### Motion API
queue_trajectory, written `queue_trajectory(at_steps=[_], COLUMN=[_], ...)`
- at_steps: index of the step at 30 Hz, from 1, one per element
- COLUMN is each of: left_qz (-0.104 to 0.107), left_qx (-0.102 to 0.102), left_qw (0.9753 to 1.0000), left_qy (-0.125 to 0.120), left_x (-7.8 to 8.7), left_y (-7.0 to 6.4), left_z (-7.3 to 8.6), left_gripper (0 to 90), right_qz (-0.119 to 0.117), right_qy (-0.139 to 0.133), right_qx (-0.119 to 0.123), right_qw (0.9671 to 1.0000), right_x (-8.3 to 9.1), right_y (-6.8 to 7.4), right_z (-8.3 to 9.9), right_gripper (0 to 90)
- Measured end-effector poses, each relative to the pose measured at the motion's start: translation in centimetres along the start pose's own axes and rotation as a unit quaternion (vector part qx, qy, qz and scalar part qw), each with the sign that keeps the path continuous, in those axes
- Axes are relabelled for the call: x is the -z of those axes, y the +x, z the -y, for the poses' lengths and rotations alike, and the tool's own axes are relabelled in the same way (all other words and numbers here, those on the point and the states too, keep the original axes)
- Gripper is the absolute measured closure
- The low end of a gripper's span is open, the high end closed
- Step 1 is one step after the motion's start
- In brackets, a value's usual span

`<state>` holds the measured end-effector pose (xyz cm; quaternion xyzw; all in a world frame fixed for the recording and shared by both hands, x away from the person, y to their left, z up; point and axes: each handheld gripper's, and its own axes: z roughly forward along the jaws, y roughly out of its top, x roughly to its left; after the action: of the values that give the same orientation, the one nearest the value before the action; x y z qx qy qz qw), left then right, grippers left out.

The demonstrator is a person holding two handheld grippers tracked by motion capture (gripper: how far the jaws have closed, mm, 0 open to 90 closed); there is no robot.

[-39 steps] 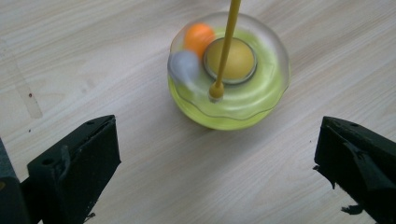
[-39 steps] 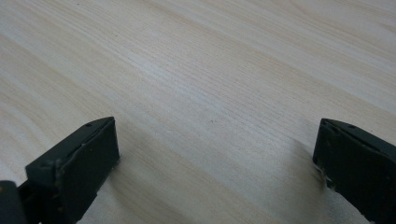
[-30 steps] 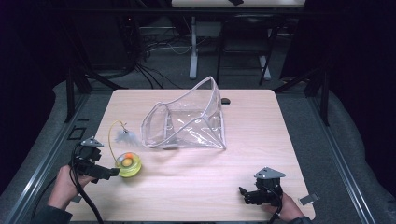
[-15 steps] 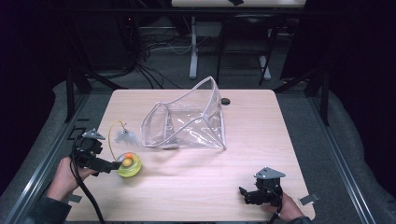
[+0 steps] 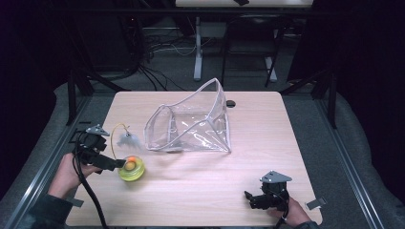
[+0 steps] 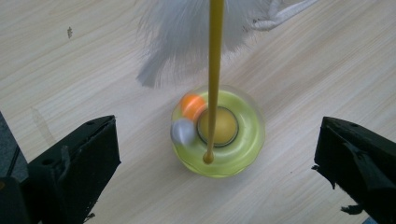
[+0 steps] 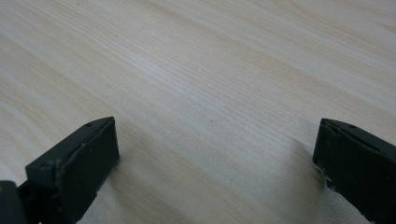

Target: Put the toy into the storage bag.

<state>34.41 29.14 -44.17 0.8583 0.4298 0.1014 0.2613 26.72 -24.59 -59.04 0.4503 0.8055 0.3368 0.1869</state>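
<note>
The toy (image 6: 217, 131), a yellow-green round base with an orange ball and a pale one in its ring and a springy yellow wand (image 6: 214, 70) carrying a white feather (image 6: 177, 37), sits on the table (image 5: 200, 181) near its left edge, just left of the clear bag (image 5: 191, 124). The left gripper (image 5: 117, 164) is released, jaws spread wide on either side of the base and low to the wood, seemingly lined up to close on it. The bag lies with its mouth gaping toward the toy, likely to receive it. The right gripper (image 5: 248, 198), also released, rests well apart near the front edge, out of the way.
</note>
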Motion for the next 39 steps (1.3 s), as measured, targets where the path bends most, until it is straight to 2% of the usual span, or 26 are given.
queue_trajectory(at_steps=[6, 11, 14, 15, 18, 20, 21, 25, 36, 39], left_qz=[-0.002, -0.015, -0.017, -0.018, -0.017, -0.013, -0.011, -0.013, -0.010, -0.011], left_qx=[-0.005, -0.008, -0.012, -0.012, -0.018, -0.020, -0.022, -0.027, -0.036, -0.037], left_qw=[1.0000, 0.9999, 0.9998, 0.9998, 0.9997, 0.9997, 0.9997, 0.9996, 0.9988, 0.9986], left_qy=[0.003, 0.001, 0.000, -0.002, -0.003, -0.004, -0.003, 0.002, 0.031, 0.036], left_x=[0.6, 1.2, 1.5, 1.7, 1.9, 2.1, 2.2, 2.7, 3.0, 2.9], left_y=[0.1, 0.1, 0.2, 0.1, 0.2, 0.2, 0.2, 0.1, 0.2, 0.2], left_z=[-0.7, -1.3, -1.5, -1.6, -1.8, -1.8, -1.9, -2.2, -3.3, -3.4], left_gripper=[0.0, 1.2, 9.8, 15.4, 18.0, 29.4, 29.4, 43.1, 58.1, 66.6], right_qz=[0.001, 0.001, 0.000, 0.000, 0.000, 0.001, 0.001, 0.001, 0.001, 0.000], right_qy=[-0.001, -0.001, 0.000, 0.000, 0.000, -0.001, -0.001, -0.001, 0.000, 0.000], right_qx=[-0.001, -0.001, 0.000, 0.000, 0.000, -0.001, -0.001, -0.001, -0.001, 0.000], right_qw=[1.0000, 1.0000, 1.0000, 1.0000, 1.0000, 1.0000, 1.0000, 1.0000, 1.0000, 1.0000], right_x=[0.0, 0.0, 0.0, 0.0, 0.0, 0.0, 0.0, 0.0, 0.0, 0.0], right_y=[0.0, 0.0, 0.0, 0.0, 0.0, 0.0, 0.0, 0.0, 0.0, 0.0], right_z=[0.0, 0.0, 0.0, 0.0, 0.0, 0.0, 0.0, 0.0, 0.0, 0.0], right_gripper=[0.0, 0.0, 0.0, 0.0, 0.0, 0.0, 0.0, 0.0, 0.0, 0.0])
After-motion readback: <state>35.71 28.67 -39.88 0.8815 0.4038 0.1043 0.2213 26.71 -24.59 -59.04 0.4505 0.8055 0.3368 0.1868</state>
